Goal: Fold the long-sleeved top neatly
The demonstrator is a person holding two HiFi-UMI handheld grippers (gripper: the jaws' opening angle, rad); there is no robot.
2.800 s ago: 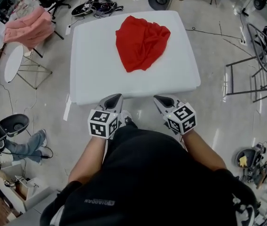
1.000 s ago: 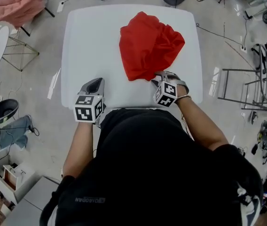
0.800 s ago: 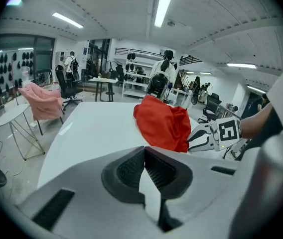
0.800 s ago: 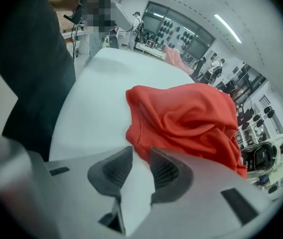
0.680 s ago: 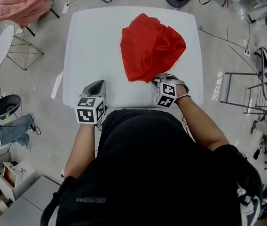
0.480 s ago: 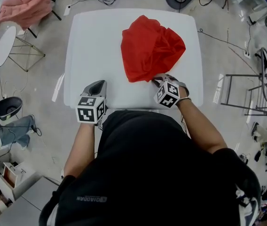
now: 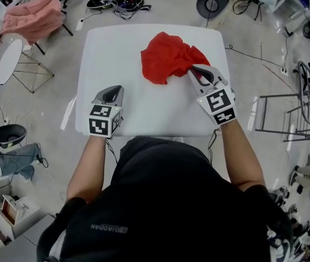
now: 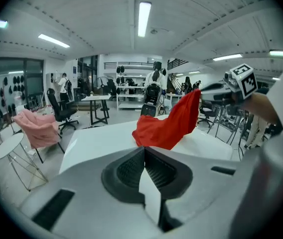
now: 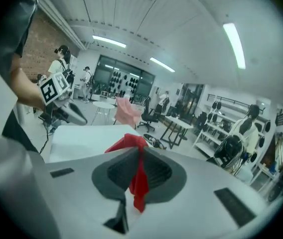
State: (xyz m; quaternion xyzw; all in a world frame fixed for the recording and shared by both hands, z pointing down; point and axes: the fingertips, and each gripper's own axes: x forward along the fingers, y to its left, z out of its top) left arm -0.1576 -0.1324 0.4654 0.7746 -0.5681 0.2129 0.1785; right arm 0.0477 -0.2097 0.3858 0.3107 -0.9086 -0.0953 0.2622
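1. Closest to you, your left tongs are clenched tight with nothing between the pads. They hover over the near left part of the bench, well apart from the garment.
2. A little further out, your right tongs are where the change is. A second ago they sat low at the near tip of the red heap with the jaws apart. The jaws have just been closing, and they now grasp a pinch of red cloth. In the right gripper view the cloth is squeezed between the pads, with a short tail hanging below.
3. That hand now stands raised above the bench and has carried the pinched part up with it. The long-sleeved top no longer lies as a low heap. In the left gripper view it climbs as a slanting sheet from the bench to the right tongs, and its lower part rests bunched on the far middle of the bench.
4. For the task, I judge that the grip is made and the unbunching has begun, but no fold exists yet. I cannot tell whether you hold a hem, a cuff or a shoulder. Your left tongs will likely need to open and take a second point so the top can be spread flat.
5. Beyond the bench, a pink garment sits off to the far left and plays no part.
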